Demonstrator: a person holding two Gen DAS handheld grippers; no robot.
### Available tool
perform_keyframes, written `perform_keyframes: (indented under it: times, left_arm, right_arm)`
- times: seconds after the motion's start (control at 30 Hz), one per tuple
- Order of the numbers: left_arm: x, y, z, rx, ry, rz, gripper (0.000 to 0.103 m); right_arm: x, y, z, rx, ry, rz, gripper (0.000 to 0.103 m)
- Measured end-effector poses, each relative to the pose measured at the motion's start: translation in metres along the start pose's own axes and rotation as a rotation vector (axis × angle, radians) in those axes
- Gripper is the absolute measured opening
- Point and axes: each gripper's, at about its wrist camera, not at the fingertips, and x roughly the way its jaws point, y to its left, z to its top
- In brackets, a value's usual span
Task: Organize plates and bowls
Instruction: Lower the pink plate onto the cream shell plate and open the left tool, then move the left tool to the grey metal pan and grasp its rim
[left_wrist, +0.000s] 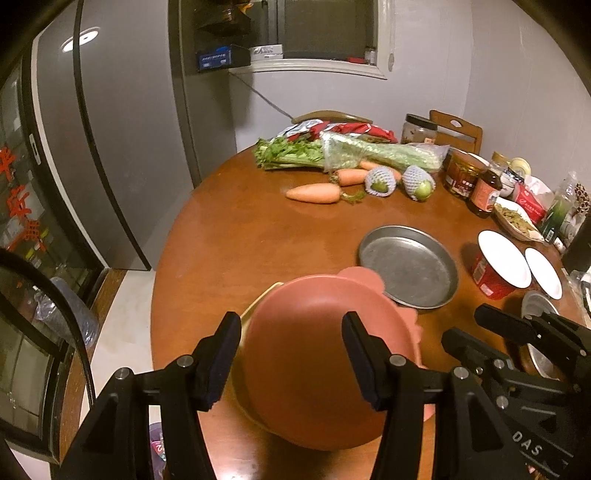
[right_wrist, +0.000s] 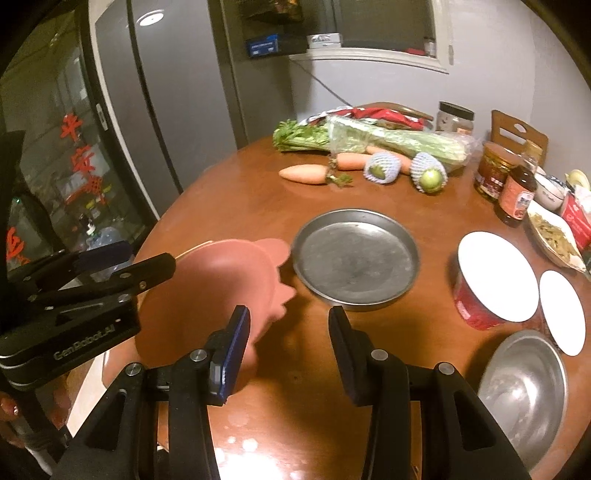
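A pink bowl (left_wrist: 314, 369) with a scalloped handle rests near the round table's (left_wrist: 240, 240) front left edge, on a yellow-rimmed dish (left_wrist: 258, 302) that peeks out at its left. My left gripper (left_wrist: 291, 354) hovers just above it, open, one finger outside the left rim and the other over the bowl, neither pressing. In the right wrist view the left gripper (right_wrist: 151, 256) reaches over the pink bowl (right_wrist: 207, 295) from the left. My right gripper (right_wrist: 290, 347) stands open over bare table just right of the bowl. A steel plate (right_wrist: 354, 254) lies beyond it and a steel bowl (right_wrist: 524, 391) sits at the lower right.
A red cup with a white lid (right_wrist: 495, 277) and a small white disc (right_wrist: 561, 310) stand right of the steel plate. Carrots (right_wrist: 303, 173), celery (right_wrist: 388, 140), netted fruit (right_wrist: 428, 177) and jars (right_wrist: 517, 199) crowd the far side. A fridge (left_wrist: 110, 147) stands left.
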Motion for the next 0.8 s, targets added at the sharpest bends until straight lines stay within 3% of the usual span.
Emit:
perform_keyframes:
  times: [0.43,0.8]
  left_arm:
    - [0.015,-0.051,0.028,0.098,0.007,-0.030,0.057]
    - [0.065,-0.083,0.069,0.194,0.083,-0.024,0.057]
  right_arm:
    - [-0.003,-0.048,0.007,0.082,-0.009,-0.038,0.046]
    - [0.032,-0.085,0.012,0.189,0.054,-0.042,0.046]
